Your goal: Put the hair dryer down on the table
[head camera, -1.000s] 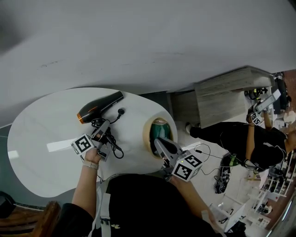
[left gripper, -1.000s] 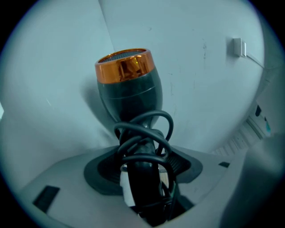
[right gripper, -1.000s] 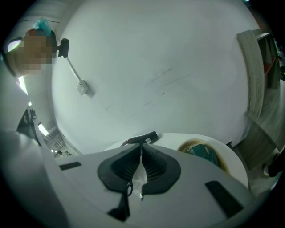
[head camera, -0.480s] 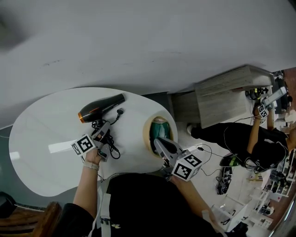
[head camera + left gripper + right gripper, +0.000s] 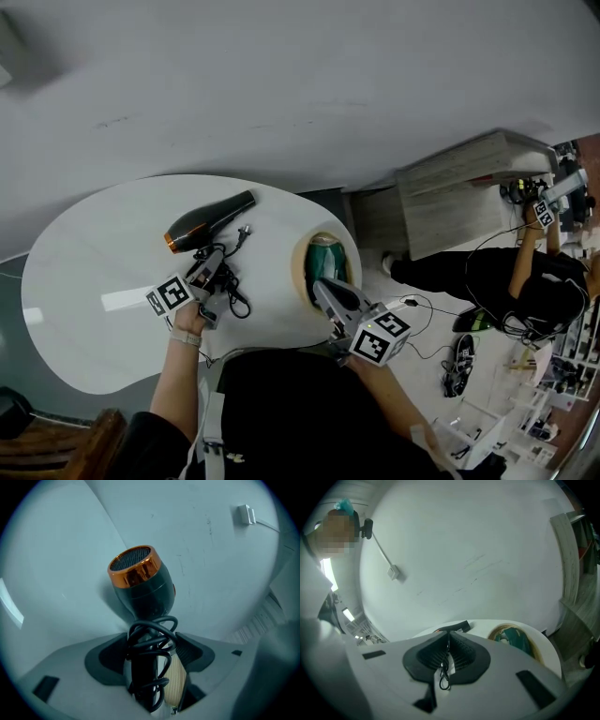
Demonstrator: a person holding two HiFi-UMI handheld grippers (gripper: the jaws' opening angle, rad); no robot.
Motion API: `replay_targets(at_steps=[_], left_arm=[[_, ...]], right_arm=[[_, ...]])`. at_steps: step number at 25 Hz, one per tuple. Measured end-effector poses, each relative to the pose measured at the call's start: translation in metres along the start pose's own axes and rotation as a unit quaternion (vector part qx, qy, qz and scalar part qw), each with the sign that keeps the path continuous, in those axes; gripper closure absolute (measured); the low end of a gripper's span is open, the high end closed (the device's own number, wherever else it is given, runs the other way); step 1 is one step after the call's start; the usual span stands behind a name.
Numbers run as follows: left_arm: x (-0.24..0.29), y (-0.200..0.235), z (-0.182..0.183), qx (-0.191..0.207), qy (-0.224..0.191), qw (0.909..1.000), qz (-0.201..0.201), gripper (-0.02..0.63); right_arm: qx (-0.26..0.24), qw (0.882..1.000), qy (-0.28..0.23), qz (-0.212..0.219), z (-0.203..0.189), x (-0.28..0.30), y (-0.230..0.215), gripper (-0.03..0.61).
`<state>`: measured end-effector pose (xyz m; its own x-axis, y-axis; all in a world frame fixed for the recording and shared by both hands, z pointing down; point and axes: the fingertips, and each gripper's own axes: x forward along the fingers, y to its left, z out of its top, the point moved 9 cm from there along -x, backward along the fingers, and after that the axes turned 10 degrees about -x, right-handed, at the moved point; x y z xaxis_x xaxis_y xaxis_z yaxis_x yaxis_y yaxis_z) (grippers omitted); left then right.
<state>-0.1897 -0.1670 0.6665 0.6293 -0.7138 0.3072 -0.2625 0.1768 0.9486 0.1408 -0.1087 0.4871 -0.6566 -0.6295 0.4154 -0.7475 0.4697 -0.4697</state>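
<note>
The black hair dryer with the copper-coloured nozzle lies on the white oval table. The left gripper is opening its jaws, the handle and coiled black cord loose between them. The right gripper hangs at the table's edge, jaws together, empty.

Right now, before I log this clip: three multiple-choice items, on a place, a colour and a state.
1. Where does the hair dryer lie? A on the white table; B on the floor; C on a shelf.
2. What colour is its end ring? A copper; B blue; C white.
3. How do the right gripper jaws stand? A wide apart; B together; C closed on the dryer.
Answers: A, it rests on the tabletop; A, the ring shines copper; B, they touch.
</note>
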Motion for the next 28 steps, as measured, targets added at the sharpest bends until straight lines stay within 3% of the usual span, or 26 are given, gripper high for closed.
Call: replay_targets(at_steps=[17, 28], left_arm=[[-0.034, 0.002, -0.022, -0.014, -0.028, 0.9995, -0.011, 0.305], [-0.064, -0.010, -0.044, -0.027, -0.046, 0.9978, -0.040, 0.306]], right_arm=[[-0.022, 0.999, 0.006, 0.028, -0.012, -0.014, 0.011, 0.555], [-0.033, 0.998, 0.004, 0.054, -0.017, -0.022, 0.027, 0.555]])
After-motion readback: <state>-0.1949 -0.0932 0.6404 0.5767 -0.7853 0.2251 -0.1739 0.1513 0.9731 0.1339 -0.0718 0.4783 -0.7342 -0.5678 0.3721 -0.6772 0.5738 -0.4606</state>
